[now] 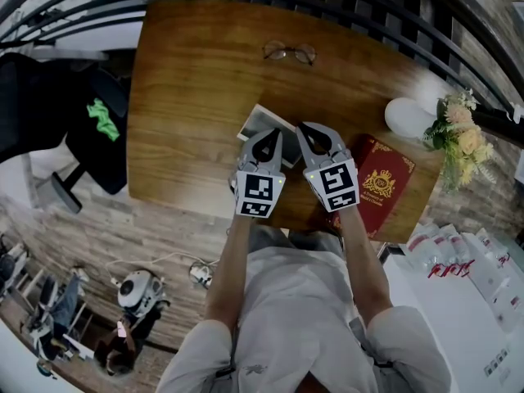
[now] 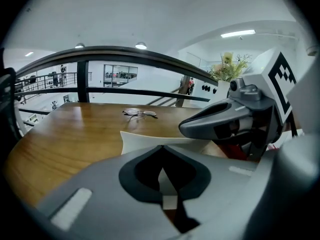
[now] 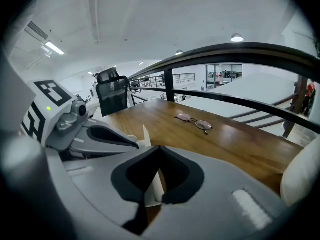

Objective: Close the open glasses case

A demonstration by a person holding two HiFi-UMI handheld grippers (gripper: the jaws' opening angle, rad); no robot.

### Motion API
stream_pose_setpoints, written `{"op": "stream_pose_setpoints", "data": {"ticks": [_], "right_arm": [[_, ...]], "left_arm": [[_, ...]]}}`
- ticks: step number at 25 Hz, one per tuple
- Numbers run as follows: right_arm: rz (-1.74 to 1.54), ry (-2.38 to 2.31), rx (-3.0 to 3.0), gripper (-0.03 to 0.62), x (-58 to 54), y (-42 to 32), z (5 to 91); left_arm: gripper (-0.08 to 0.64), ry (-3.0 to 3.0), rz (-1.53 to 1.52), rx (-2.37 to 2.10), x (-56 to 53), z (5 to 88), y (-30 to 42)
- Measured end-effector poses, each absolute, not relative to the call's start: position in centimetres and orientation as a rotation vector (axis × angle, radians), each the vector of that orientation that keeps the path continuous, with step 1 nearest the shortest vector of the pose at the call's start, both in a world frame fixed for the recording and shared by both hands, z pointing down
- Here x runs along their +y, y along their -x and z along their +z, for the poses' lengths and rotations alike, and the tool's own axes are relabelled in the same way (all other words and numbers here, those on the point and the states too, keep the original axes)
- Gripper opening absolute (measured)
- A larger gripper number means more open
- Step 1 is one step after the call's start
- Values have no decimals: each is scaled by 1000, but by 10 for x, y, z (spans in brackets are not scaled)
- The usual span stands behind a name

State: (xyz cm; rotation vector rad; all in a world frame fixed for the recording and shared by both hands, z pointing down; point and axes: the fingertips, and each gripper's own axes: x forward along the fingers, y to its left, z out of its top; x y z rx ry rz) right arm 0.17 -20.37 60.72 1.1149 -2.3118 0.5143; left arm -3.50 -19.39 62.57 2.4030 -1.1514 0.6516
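Probably best to treat the glasses case (image 1: 262,123) as light, stiff, thin-walled. Lies open on the desk (image 1: 188,80), at the tips of left tool (image 2: 160,147) and right tool (image 3: 159,147), both pinched shut, holding nothing. Push gently at raised flap (image 3: 145,135).

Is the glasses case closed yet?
Not yet. Done: both grippers are at the glasses case. In hand: the left hand-held gripper and the right hand-held gripper each look pinched on a white flap of it. Left: the flaps stand open and need folding shut. The glasses lie apart on the table.
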Motion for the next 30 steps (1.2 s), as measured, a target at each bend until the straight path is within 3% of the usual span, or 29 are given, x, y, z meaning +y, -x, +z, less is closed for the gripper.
{"op": "stream_pose_setpoints", "data": {"ticks": [30], "right_arm": [[532,-1086,-2292,3,-193,4,617]], "left_arm": [[20,-2368,611,-1126,-194,630,29]]}}
